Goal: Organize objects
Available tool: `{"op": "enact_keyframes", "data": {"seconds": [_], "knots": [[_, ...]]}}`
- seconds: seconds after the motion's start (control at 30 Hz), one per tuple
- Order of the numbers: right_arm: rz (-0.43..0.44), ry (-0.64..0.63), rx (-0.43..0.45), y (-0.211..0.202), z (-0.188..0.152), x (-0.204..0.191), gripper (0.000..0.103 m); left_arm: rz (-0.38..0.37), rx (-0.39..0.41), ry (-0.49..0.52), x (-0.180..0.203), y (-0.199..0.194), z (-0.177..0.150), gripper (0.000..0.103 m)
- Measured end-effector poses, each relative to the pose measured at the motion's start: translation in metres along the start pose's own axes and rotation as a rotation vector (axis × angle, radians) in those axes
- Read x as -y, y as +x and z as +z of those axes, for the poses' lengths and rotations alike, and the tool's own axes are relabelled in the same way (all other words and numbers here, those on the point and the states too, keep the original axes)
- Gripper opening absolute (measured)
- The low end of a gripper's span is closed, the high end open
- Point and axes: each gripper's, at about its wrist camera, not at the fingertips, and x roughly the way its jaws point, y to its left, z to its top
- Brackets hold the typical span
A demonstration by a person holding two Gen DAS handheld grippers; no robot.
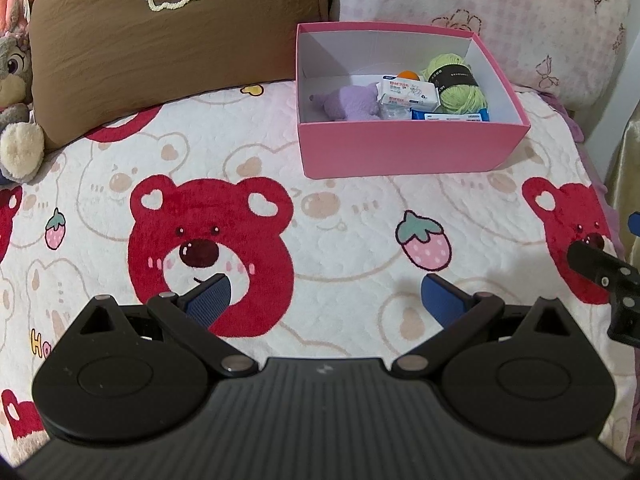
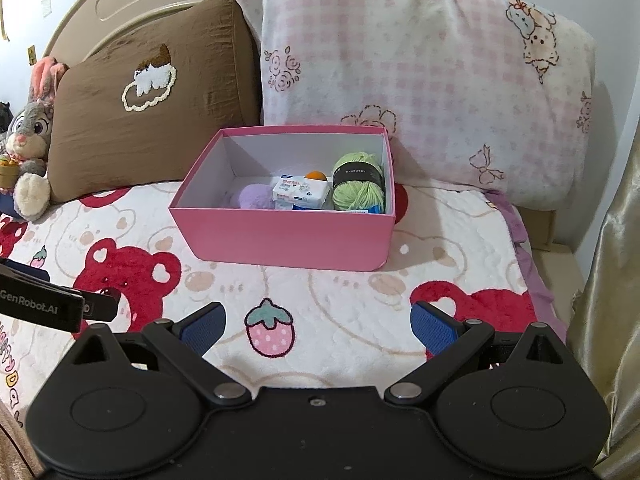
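A pink box [image 1: 408, 148] [image 2: 280, 236] stands on the bear-print bedspread near the pillows. Inside it lie a green yarn ball [image 1: 460, 84] [image 2: 358, 188], a purple plush toy [image 1: 352, 102] [image 2: 254, 196], a white tissue pack [image 1: 406, 92] [image 2: 300, 192], an orange ball [image 1: 408, 75] [image 2: 315, 175] and a blue-white packet [image 1: 452, 115]. My left gripper [image 1: 326, 296] is open and empty, low over the bedspread, well short of the box. My right gripper [image 2: 316, 326] is open and empty, also short of the box. Part of the right gripper [image 1: 600, 272] shows at the left view's right edge.
A brown pillow [image 1: 160, 40] [image 2: 148, 120] and a pink checked pillow [image 1: 500, 20] [image 2: 420, 100] lean against the headboard behind the box. A grey rabbit plush [image 1: 16, 92] [image 2: 30, 148] sits at the far left. A gold curtain [image 2: 612, 280] hangs past the bed's right edge.
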Motion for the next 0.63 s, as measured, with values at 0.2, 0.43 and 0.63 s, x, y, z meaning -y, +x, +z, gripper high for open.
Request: {"op": "enact_keyframes", "data": {"seconds": [0.2, 0.43, 0.63], "knots": [[0.002, -0.012, -0.002, -0.0019, -0.0006, -0.0025, 0.100, 0.000, -0.001, 0.000, 0.0003, -0.0003, -0.0005, 0.103], [-0.002, -0.017, 0.000, -0.0045, -0.0008, -0.0047, 0.100, -0.003, 0.007, 0.011, 0.0002, -0.0016, -0.0019, 0.103], [-0.006, -0.017, 0.004, -0.0068, 0.0000, -0.0064, 0.100, -0.004, 0.010, 0.006, -0.0006, -0.0044, -0.0040, 0.103]]}}
